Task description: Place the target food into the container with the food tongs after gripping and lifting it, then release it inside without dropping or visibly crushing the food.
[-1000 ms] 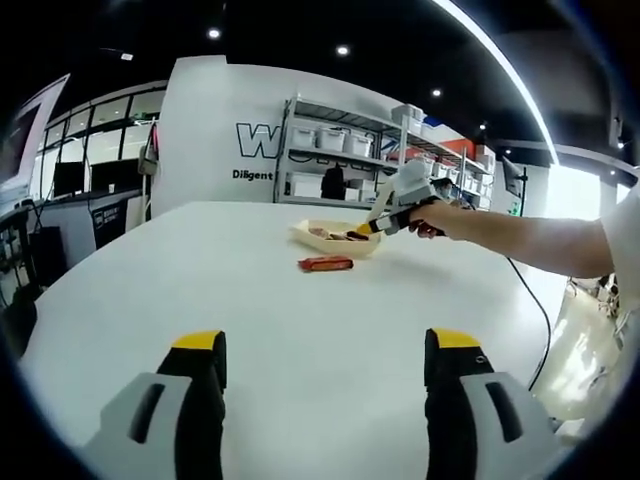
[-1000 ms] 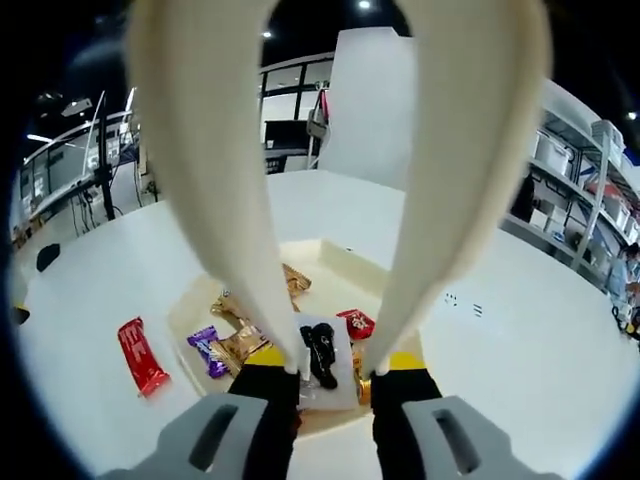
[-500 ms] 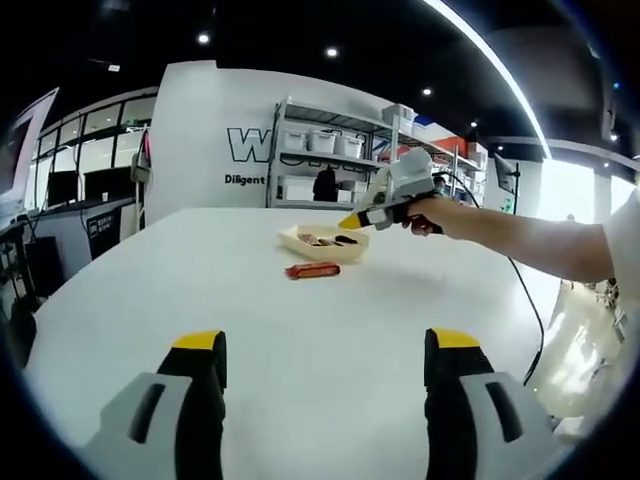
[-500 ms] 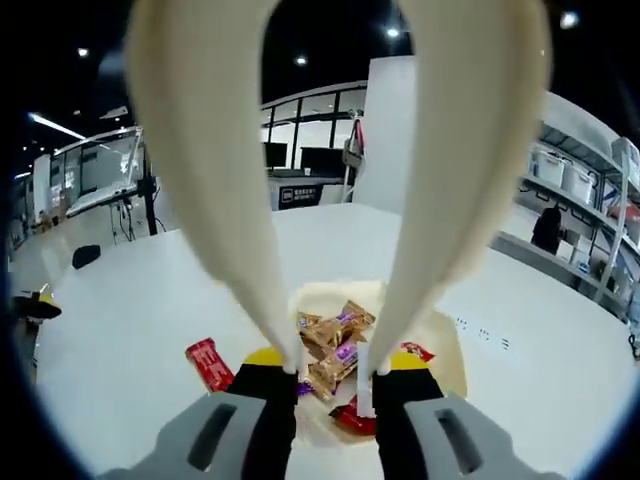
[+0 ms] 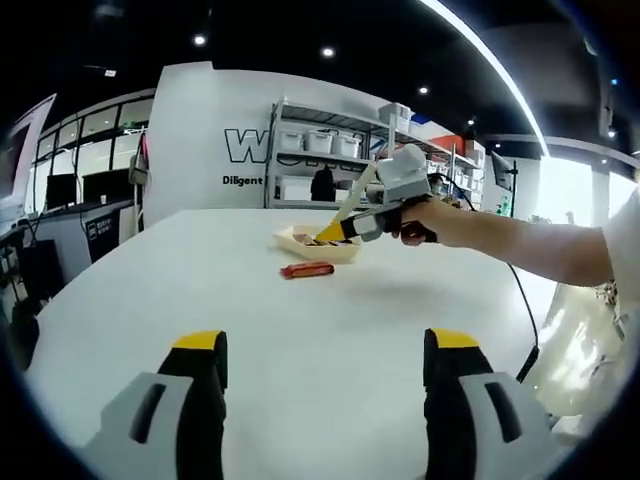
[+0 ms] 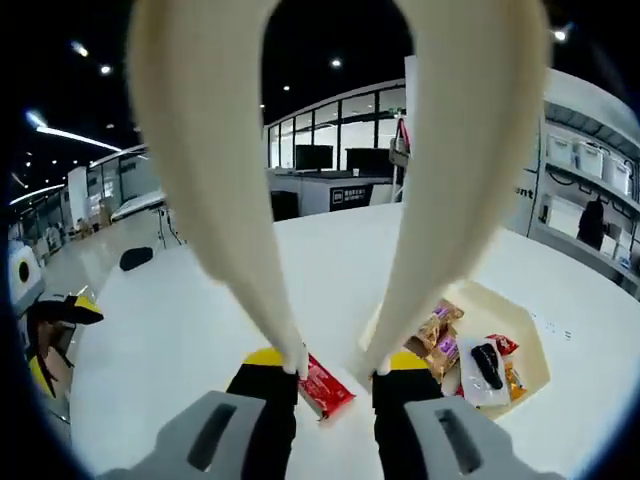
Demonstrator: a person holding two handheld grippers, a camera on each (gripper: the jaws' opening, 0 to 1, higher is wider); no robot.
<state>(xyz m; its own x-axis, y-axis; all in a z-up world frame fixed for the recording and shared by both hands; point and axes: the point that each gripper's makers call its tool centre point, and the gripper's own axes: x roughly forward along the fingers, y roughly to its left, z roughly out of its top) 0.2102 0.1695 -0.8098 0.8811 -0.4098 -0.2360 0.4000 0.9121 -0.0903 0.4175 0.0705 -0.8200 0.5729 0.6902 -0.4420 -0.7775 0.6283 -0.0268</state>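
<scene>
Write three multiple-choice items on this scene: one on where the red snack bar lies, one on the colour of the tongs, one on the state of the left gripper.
1. Where does the red bar lie?
A. On the table beside the tray
B. Inside the tray
C. Between the tong tips

2. What colour are the tongs?
A. Black
B. Cream
C. Red

3. How is the left gripper?
A. Shut on a snack
B. Shut on the tongs
C. Open, holding nothing

Answers:
1. A, the right gripper view shows the bar on the white table, outside the tray.
2. B, both tong arms rising from the right gripper are pale cream.
3. C, in the left gripper view its jaws stand wide apart over bare table with nothing between them.
</scene>
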